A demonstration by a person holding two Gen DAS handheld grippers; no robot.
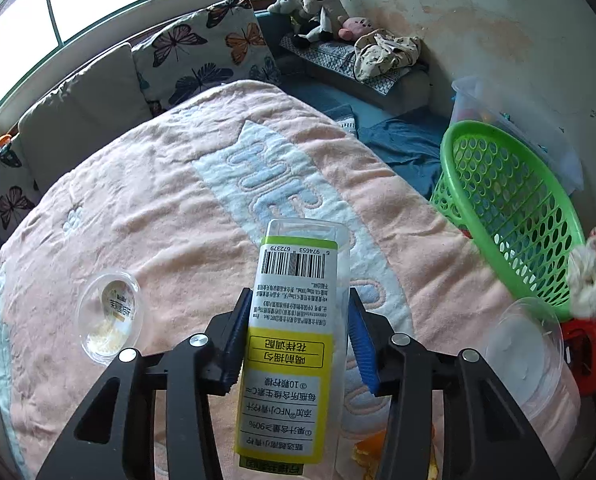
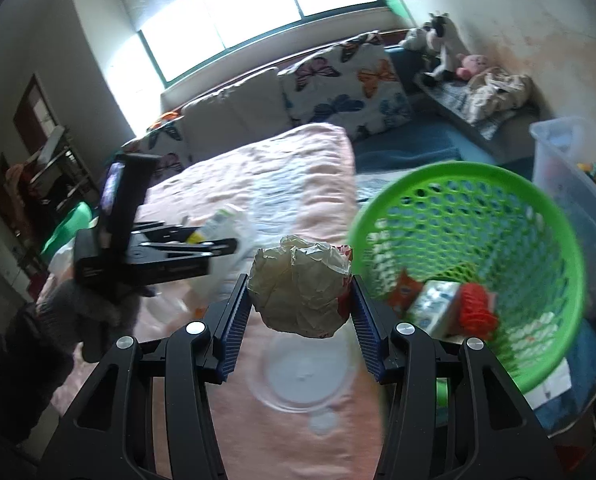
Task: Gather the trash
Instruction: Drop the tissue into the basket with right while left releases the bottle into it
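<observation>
A clear plastic bottle with a yellow and white label stands between the blue pads of my left gripper, which is shut on it over the pink blanket. In the right wrist view that left gripper shows at the left, held by a gloved hand. My right gripper is shut on a crumpled paper ball, just left of the rim of the green basket. The basket holds an orange packet, a small carton and a red item.
On the blanket lie a small clear cup, a clear plastic lid and orange peel. The green basket stands off the blanket's right edge, beside a clear storage bin and a red stool. Sofa cushions line the back.
</observation>
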